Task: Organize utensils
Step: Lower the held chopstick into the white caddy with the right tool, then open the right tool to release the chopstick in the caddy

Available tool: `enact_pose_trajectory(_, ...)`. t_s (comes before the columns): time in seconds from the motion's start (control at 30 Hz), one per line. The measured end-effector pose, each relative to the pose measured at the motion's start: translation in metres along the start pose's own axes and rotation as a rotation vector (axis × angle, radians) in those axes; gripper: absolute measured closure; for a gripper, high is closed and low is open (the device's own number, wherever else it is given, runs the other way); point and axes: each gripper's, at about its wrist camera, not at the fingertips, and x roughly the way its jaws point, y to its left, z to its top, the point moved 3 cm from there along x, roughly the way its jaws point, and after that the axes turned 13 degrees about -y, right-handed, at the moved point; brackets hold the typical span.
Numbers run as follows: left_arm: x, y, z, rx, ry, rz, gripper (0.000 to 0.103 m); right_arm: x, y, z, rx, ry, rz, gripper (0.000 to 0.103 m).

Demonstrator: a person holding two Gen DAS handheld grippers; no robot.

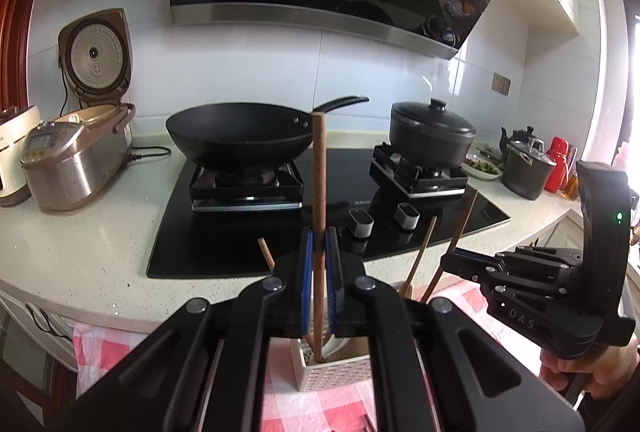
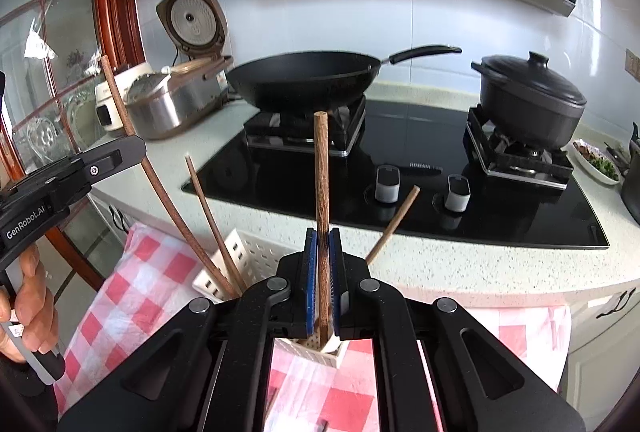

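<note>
Left claw [image 1: 319, 252] pinched upright wooden chopstick [image 1: 319, 184], tip inside white perforated holder [image 1: 332, 372] on checkered cloth [image 1: 100, 352]. Right claw [image 2: 323, 252] pinched second chopstick [image 2: 321, 168] likewise. Risk: tip catching holder rim, tipping it. Stove [image 1: 360, 192] beyond.

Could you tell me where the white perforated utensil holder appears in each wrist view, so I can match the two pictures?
Left wrist: white perforated utensil holder at bottom centre, below the left gripper.
Right wrist: holder at lower left of centre, behind the right gripper.
Shared landmark: the black wok on the stove.
</note>
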Motion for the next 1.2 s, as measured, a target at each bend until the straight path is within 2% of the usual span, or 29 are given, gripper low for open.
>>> enact_pose_trajectory(0.37, 0.019, 0.001, -0.018, 0.0, 0.095, 0.004, 0.097, 0.019, -0.007, -0.017, 0.009, 0.079, 0.008, 0.096)
enact_pose_trajectory(0.57, 0.04, 0.002, -0.036, 0.0, 0.211, 0.016, 0.097, 0.028, -0.005, -0.027, 0.005, 0.117, 0.026, 0.096)
enact_pose_trajectory(0.6, 0.046, 0.001, -0.041, -0.001, 0.241, -0.001, 0.096, 0.028, -0.006, -0.027, 0.008, 0.115, 0.022, 0.096)
enact_pose_trajectory(0.63, 0.05, 0.002, -0.042, -0.006, 0.251, -0.007, 0.093, 0.029, -0.006, -0.027, 0.009, 0.115, 0.015, 0.094)
enact_pose_trajectory(0.7, 0.053, 0.003, -0.045, -0.008, 0.245, 0.012, 0.08, 0.027, -0.007, -0.026, 0.011, 0.101, 0.018, 0.091)
enact_pose_trajectory(0.73, 0.053, 0.003, -0.045, -0.012, 0.238, 0.01, 0.078, 0.025, -0.008, -0.026, 0.012, 0.095, 0.01, 0.083)
enact_pose_trajectory(0.77, 0.052, 0.004, -0.045, -0.019, 0.232, 0.009, 0.075, 0.023, -0.011, -0.024, 0.013, 0.086, 0.0, 0.068)
enact_pose_trajectory(0.83, 0.049, 0.007, -0.044, -0.026, 0.215, 0.018, 0.074, 0.016, -0.015, -0.022, 0.003, 0.056, -0.028, 0.054)
enact_pose_trajectory(1.03, 0.027, 0.014, -0.04, -0.048, 0.149, 0.044, 0.072, -0.007, -0.038, -0.023, 0.049, 0.004, -0.058, 0.049)
enact_pose_trajectory(1.2, -0.008, 0.024, -0.049, -0.078, 0.094, 0.05, 0.07, -0.031, -0.059, -0.057, 0.103, -0.01, -0.08, 0.045)
